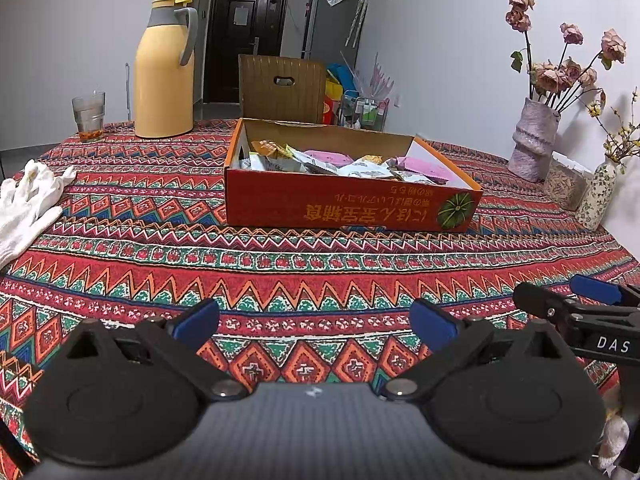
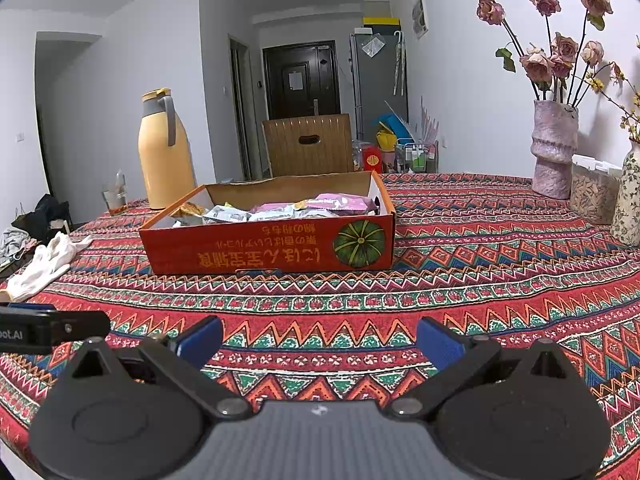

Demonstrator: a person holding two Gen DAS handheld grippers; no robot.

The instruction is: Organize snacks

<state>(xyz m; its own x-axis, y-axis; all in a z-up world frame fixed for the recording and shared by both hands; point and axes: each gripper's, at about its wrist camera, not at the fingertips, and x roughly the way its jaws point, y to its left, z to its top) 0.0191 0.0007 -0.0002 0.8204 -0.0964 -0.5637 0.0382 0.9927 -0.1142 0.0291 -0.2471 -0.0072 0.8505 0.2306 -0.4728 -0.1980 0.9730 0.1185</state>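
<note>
You are holding the left gripper (image 1: 314, 322) spread, gripping nothing | the right gripper (image 2: 318, 338) spread, gripping nothing | snacks (image 1: 340, 164) are lying in the red box (image 1: 352, 210) ahead on the patterned tablecloth (image 1: 280, 272)

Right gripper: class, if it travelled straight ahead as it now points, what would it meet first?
Probably the front wall of the red snack box; the right gripper is open over bare tablecloth.

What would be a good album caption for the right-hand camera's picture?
Open right gripper hovers over a patterned tablecloth, facing a red cardboard box of snack packets.
</note>
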